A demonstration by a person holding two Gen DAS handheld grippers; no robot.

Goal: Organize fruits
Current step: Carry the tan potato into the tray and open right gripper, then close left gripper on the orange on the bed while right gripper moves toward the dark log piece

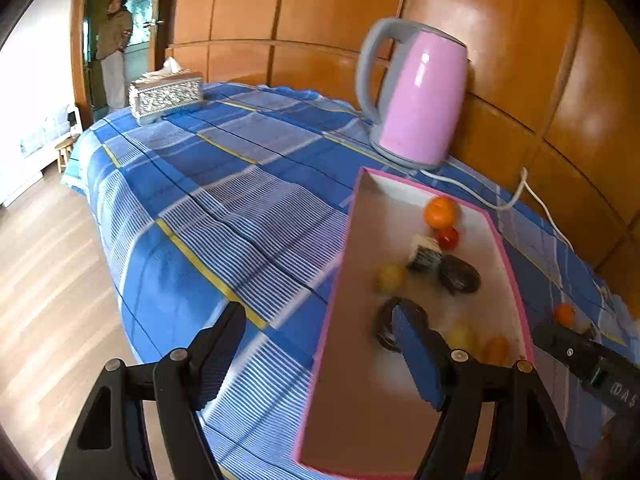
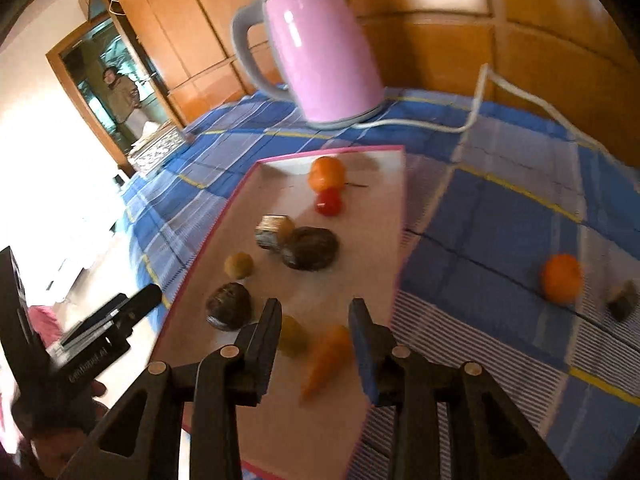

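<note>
A shallow pink-rimmed tray lies on the blue checked cloth. In it are an orange, a red tomato, two dark avocados, small yellow fruits and a carrot. My right gripper hangs over the tray's near end. The blurred carrot sits between its jaws, with a gap on the left side. My left gripper is open and straddles the tray's left wall without pressing it. Another orange and a dark piece lie on the cloth, right of the tray.
A pink kettle stands behind the tray, its white cord trailing over the cloth. A silver tissue box sits at the far left corner. The table edge drops to wood floor on the left. A person stands in the doorway.
</note>
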